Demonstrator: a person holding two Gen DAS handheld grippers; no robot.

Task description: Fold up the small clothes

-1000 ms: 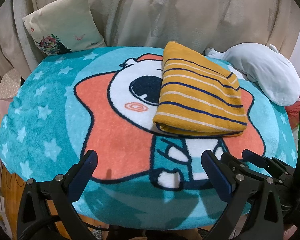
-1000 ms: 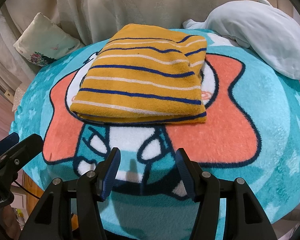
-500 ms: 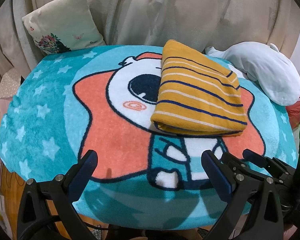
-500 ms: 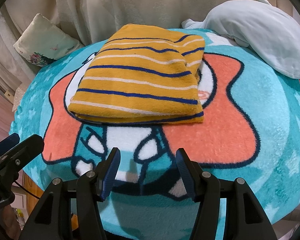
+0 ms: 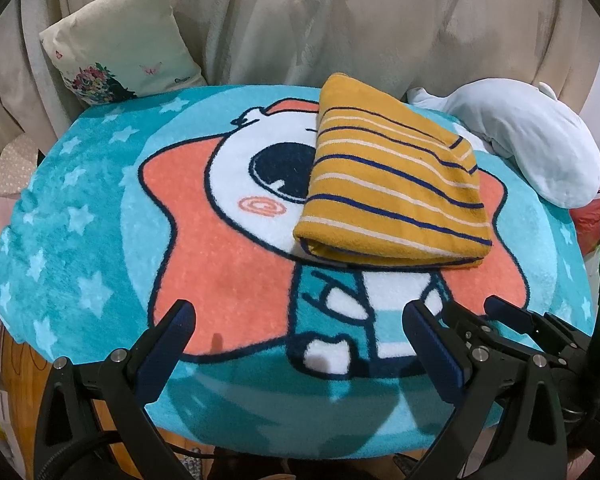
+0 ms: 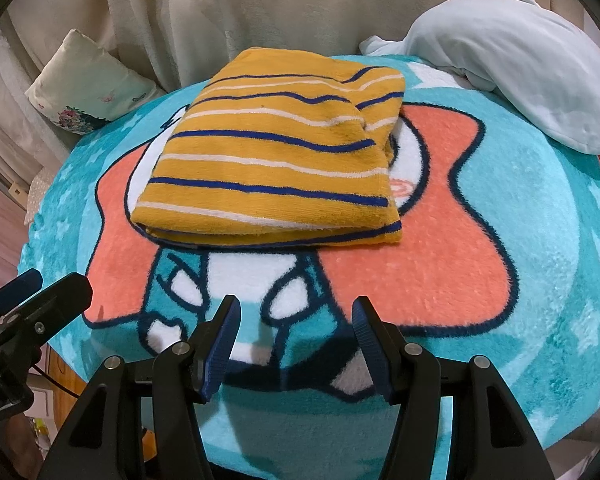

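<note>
A teal cartoon blanket (image 5: 80,208) covers the surface, with beige drapery behind. A folded mustard striped garment (image 6: 276,160) lies on it, toward twelve o'clock of the right gripper (image 6: 296,316) and one o'clock of the left gripper (image 5: 300,324). Both grippers hover near the blanket's near edge, jaws spread apart and empty. A cushion (image 5: 120,56) sits at ten o'clock, a pale plush (image 5: 532,144) at two.

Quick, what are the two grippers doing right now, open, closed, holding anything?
Left gripper: open, holding nothing, short of the folded striped garment.
Right gripper: open, holding nothing, also short of the garment.
</note>
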